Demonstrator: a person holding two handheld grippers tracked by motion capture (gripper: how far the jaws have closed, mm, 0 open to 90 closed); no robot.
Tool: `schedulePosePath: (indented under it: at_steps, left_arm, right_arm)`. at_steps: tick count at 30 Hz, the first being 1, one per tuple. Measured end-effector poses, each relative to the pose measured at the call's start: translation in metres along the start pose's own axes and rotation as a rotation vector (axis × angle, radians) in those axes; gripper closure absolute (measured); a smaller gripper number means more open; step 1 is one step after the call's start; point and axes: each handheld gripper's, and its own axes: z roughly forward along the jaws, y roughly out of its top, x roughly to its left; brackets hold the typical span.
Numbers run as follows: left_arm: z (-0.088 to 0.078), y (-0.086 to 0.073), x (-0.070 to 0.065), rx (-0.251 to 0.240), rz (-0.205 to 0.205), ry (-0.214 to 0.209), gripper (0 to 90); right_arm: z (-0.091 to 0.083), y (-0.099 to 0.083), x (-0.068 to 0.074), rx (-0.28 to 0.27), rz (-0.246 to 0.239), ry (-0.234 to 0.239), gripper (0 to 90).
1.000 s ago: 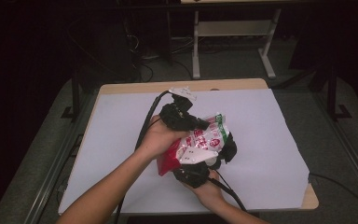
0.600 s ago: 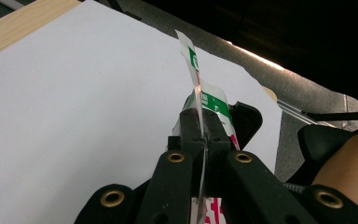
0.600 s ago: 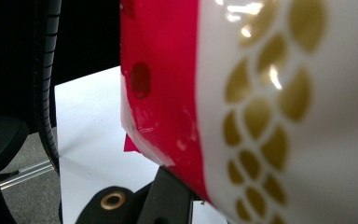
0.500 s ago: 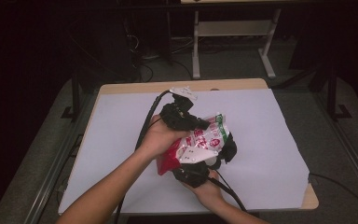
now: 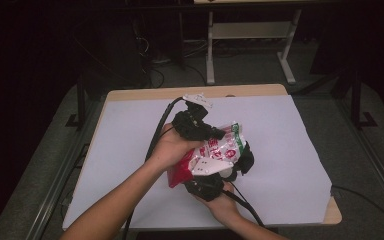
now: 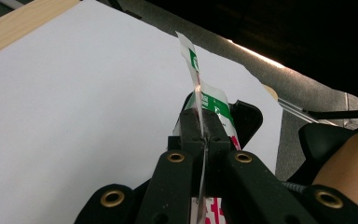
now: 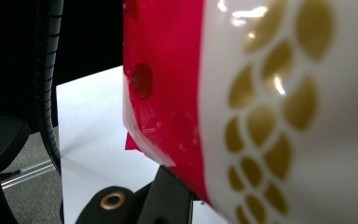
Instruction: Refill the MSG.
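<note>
White paper (image 5: 130, 150) covered the table, with dark floor and a pale frame at twelve o'clock beyond its far edge. I held a red-and-white snack bag (image 5: 215, 152) above the middle of the sheet, a little toward four o'clock of centre, clear of the surface. My left gripper (image 5: 215, 134) sat at the bag's eleven o'clock; in the left gripper view its jaws were pressed together on the bag's flat sealed edge (image 6: 200, 116), the green-printed film sticking up past the tips. My right gripper (image 5: 232, 167) came in from six o'clock, and its camera looked straight onto glossy red and white film (image 7: 261, 116); I judged it pinching the bag too, though the pads themselves were hidden.

Trouble, as I judged it, lay in the seal. With so thin a strip nipped, a pull apart could let the slick film slide out, or rip it crookedly and spill the contents. Uneven tugging might also twist the bag out of my right jaws.
</note>
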Motion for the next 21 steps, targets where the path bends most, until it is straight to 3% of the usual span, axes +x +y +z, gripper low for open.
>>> schedulePosePath:
  at_steps: [21]
  left_arm:
    - [0.0016,0.0002,-0.0008,0.008,-0.004,0.004,90.0]
  right_arm:
    - [0.0014,0.0004,0.0006,-0.005,0.012,0.008,90.0]
